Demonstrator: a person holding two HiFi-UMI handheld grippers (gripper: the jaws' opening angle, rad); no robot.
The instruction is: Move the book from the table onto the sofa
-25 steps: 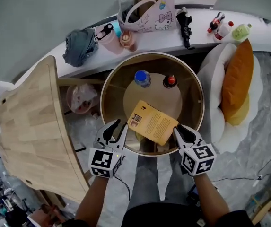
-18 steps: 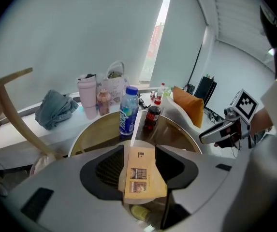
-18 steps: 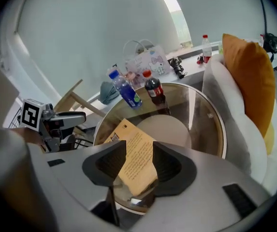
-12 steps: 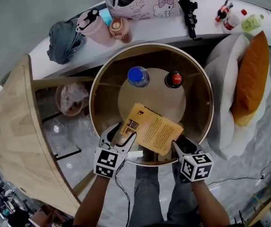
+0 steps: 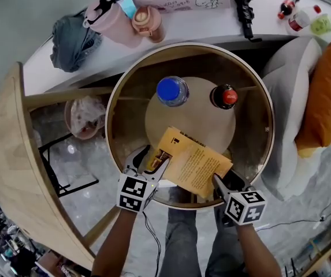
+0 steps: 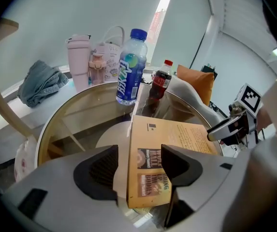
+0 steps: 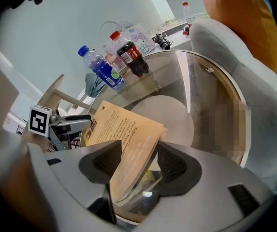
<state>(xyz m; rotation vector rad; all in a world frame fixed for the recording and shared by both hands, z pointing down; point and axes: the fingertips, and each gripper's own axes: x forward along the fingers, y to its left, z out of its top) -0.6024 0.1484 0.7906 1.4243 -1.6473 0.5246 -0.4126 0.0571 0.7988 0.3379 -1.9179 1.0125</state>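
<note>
An orange paperback book [image 5: 191, 161] lies flat on the round glass table [image 5: 114, 105], near its front edge. My left gripper [image 5: 149, 159] straddles the book's near left corner by the spine [image 6: 148, 166]. Its jaws have just been opening and stand wide, with no pad pressing. My right gripper [image 5: 226, 180] is at the near right corner, and the page edge [image 7: 133, 153] sits between its jaws, which have also just been opening. The sofa [image 5: 289, 91], pale grey with an orange cushion [image 5: 327, 94], is to the right of the table.
A blue-capped water bottle [image 5: 171, 90] and a cola bottle [image 5: 224, 96] stand on the table behind the book. A curved wooden panel [image 5: 6, 166] rises at the left. The white ledge [image 5: 200, 22] behind holds a pink cup, a bag and small bottles.
Both grippers have come down and in onto the book's near corners, and their jaws have spread wider. The book lies where it was on the table.
</note>
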